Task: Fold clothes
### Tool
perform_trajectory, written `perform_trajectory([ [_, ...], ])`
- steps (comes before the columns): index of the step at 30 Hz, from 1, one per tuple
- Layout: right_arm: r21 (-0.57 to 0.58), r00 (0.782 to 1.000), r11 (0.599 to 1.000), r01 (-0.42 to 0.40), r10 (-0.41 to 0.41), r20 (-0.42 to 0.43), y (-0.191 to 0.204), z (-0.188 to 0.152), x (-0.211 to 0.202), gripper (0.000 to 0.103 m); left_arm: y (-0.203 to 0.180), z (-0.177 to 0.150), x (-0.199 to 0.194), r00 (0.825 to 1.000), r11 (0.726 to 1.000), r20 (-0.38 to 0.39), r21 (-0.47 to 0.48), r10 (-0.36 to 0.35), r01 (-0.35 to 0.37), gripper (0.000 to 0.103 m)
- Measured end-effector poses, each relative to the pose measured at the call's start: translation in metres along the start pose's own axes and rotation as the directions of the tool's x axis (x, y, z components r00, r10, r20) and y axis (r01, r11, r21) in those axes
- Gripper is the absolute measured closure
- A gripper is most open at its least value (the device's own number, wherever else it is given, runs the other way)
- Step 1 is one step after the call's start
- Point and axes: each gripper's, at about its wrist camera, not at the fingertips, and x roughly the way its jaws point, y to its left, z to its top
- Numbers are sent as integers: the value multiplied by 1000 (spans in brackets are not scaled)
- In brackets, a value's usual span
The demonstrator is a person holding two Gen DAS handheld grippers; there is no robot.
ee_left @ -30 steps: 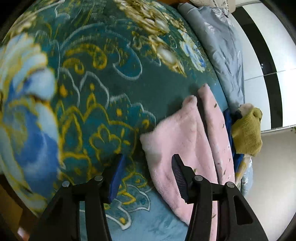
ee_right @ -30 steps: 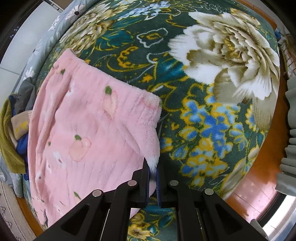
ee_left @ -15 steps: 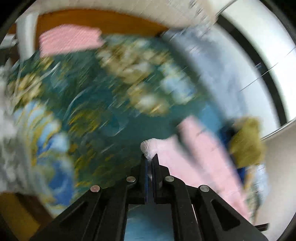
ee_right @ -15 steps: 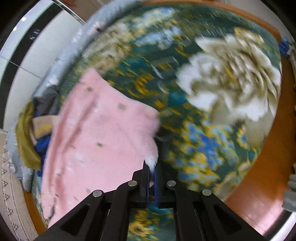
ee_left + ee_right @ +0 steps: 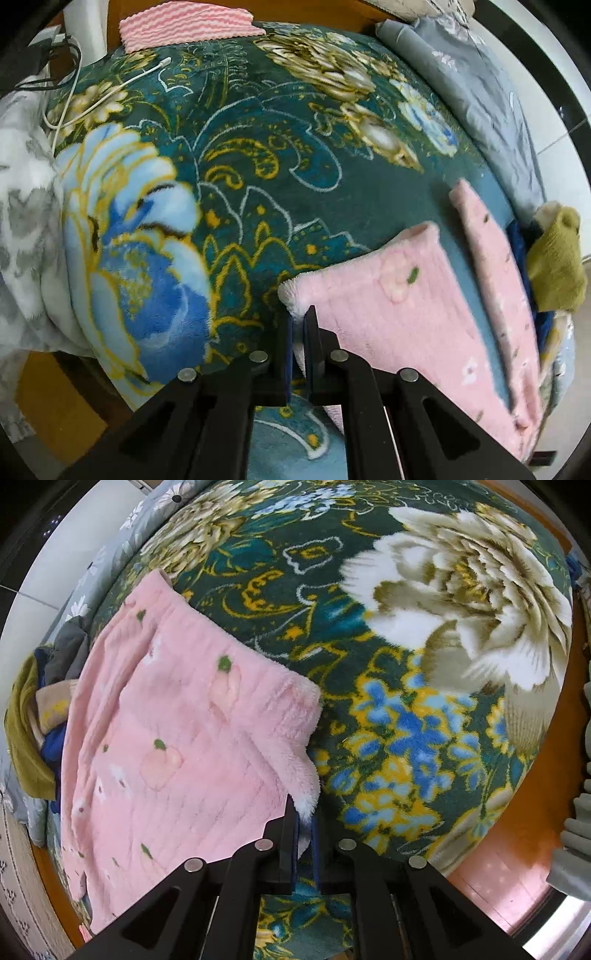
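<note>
Both hand-held grippers are clenched on corners of the pink fleece garment: left hand-held gripper, right hand-held gripper. It lies on the floral blanket. Judging by this, lift evenly, keeping corners level so edges align

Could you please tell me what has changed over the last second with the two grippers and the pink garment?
The left hand-held gripper, open a second ago beside the pink garment, has closed on its near corner and lifted that edge, so the fabric now folds over itself. The right hand-held gripper stays clamped on its fluffy corner. The floral blanket and the clothes pile are unchanged.
</note>
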Motion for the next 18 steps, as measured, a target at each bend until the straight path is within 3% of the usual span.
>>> perform_trajectory([
  [2,2,1000,1000,29,-29,11,-5,2,-9,65,2,4,-9,1000,1000,6,-26,-11,12,78],
  [4,-7,997,998,64,-64,41,-7,7,-22,62,1,14,-19,999,999,43,-45,-4,6,75],
  [7,-65,978,986,154,-142,153,11,18,-47,62,-16,30,-32,993,996,98,-59,-66,72,71],
  [10,-135,975,986,94,-63,215,74,52,-34,59,-46,45,-19,985,984,83,-82,-150,157,57],
  [13,-228,979,973,-44,87,184,154,83,11,57,-81,58,5,970,964,39,-114,-238,241,52],
  [15,-305,979,946,-113,158,128,201,75,31,56,-105,67,22,955,946,11,-138,-296,295,46],
  [18,-430,975,883,-187,219,25,258,31,34,56,-132,75,61,957,941,-40,-196,-288,275,46],
])
